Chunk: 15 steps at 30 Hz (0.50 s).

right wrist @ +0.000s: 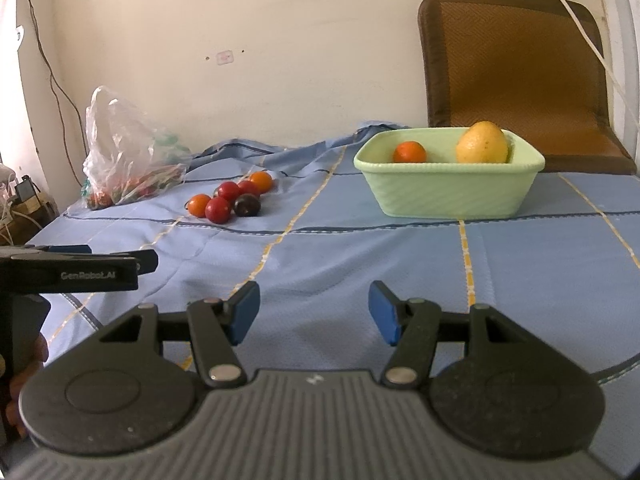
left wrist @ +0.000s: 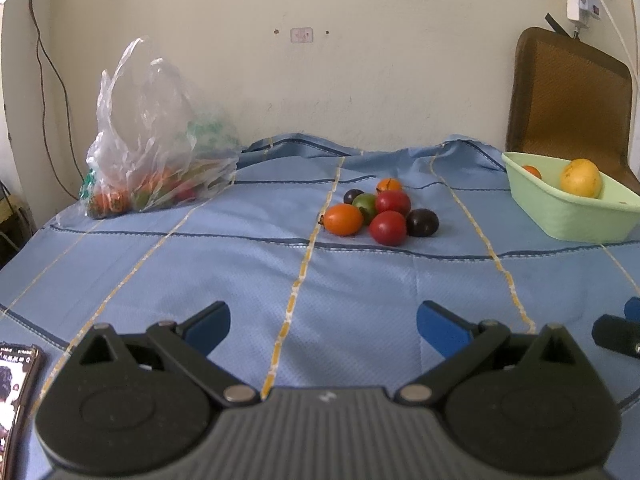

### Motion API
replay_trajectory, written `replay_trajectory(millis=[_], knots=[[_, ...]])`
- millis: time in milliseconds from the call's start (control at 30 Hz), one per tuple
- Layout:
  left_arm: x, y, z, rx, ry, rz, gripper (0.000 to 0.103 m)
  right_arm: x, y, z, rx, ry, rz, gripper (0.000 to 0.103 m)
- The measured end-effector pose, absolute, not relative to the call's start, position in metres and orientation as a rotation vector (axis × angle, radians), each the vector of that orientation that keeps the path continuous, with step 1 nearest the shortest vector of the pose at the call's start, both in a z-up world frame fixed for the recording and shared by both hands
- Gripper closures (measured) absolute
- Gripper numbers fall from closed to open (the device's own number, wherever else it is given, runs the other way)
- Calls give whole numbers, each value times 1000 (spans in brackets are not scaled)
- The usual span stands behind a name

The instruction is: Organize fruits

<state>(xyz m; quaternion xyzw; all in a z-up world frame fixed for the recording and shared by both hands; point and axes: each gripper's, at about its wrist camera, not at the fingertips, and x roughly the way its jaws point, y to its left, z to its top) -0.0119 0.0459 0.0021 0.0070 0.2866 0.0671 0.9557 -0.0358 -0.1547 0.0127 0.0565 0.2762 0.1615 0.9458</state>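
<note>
Both tongs sit low at the front, over a blue cloth (left wrist: pixel 360 280) with yellow and dark stripes. It covers the worktop. The left tongs (left wrist: pixel 323 324) are wide open, with nothing between the blue pads. The right tongs (right wrist: pixel 314 312) are open too, not as wide, and they hold nothing.

In the right view, the left tongs show from the side at the left edge, and a bit of a hand (right wrist: pixel 24 364) holds their grip.

Farther back, near the middle of the cloth, lies a little pile of small tomatoes (left wrist: pixel 378 212). They touch each other. Some are red, some are orange, one is green, and two are dark purple.

To the right of the pile, well apart from it, stands a light green tub (right wrist: pixel 448 188). Inside it are a small orange fruit (right wrist: pixel 409 152) and a big yellow fruit (right wrist: pixel 482 143).

To the left of the pile, near the wall, a clear plastic bag (left wrist: pixel 152 140) stands up with more red and orange fruits at the bottom.

Behind the tub is a brown chair back (right wrist: pixel 516 72). A phone (left wrist: pixel 18 392) lies at the near left corner.
</note>
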Motion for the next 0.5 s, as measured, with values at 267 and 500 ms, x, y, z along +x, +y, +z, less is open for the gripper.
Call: replay_trajectory(millis=[267, 500], knots=[[-11, 56, 2, -41, 596, 115, 0, -32, -149, 12, 85, 582, 361, 40], [-12, 67, 1, -121, 595, 69, 0, -27, -145, 10, 70, 628, 433, 40]])
